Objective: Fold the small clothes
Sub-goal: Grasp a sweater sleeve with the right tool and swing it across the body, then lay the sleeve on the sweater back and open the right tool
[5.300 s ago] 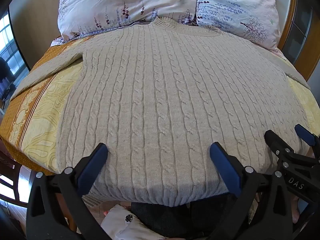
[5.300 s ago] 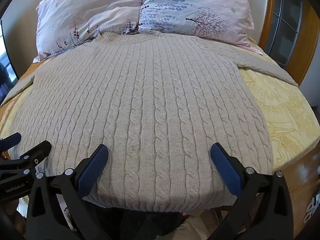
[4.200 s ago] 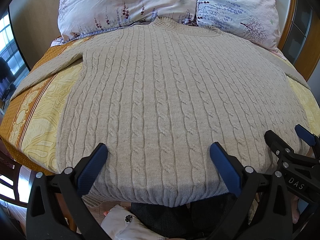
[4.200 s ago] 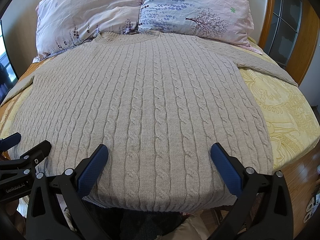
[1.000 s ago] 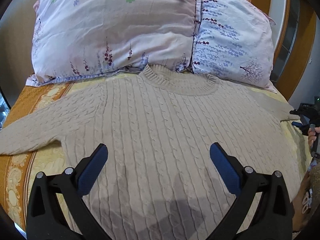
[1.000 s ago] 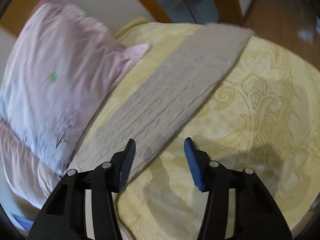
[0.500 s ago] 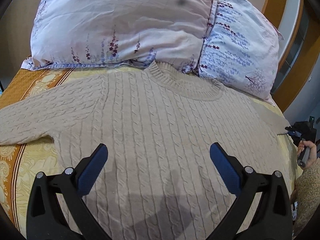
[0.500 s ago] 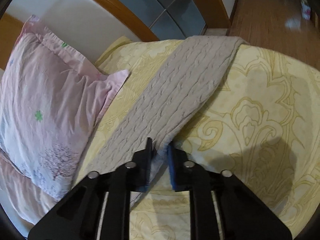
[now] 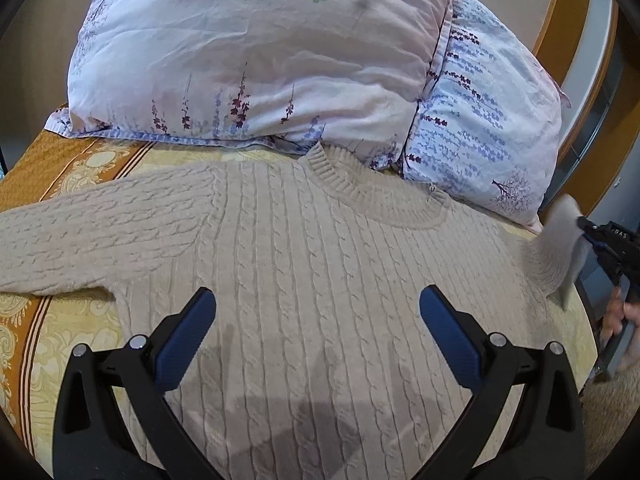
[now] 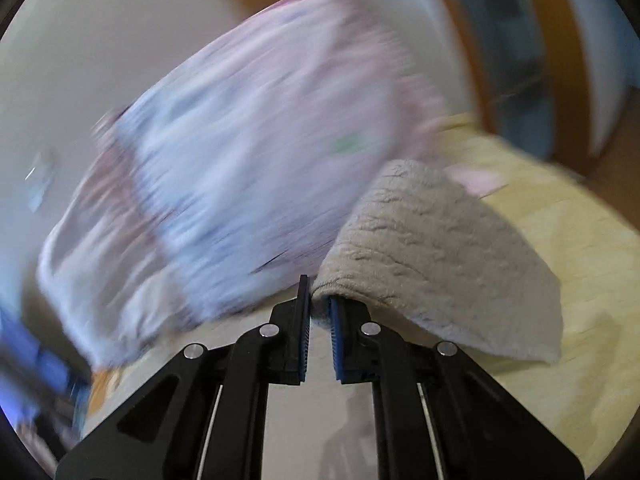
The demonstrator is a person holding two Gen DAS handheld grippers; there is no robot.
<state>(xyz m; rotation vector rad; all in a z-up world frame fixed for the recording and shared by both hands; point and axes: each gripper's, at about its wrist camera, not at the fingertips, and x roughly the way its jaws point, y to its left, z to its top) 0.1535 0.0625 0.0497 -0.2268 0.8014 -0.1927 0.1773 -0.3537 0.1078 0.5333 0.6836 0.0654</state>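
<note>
Sleeve (image 10: 436,248) now lifted off bedspread (image 10: 580,280) | right tool (image 10: 319,314) clamped on its edge | left tool (image 9: 316,320) apart above sweater (image 9: 320,264)

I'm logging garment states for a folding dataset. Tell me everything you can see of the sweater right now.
The sweater is a beige cable-knit pullover with a ribbed round collar, lying spread flat on the yellow patterned bedspread, its collar against the two floral pillows. One sleeve lies stretched out flat to the picture's left. The other sleeve is lifted off the bed, its edge pinched in the right gripper. The left gripper hovers open above the body, touching nothing visible.
</note>
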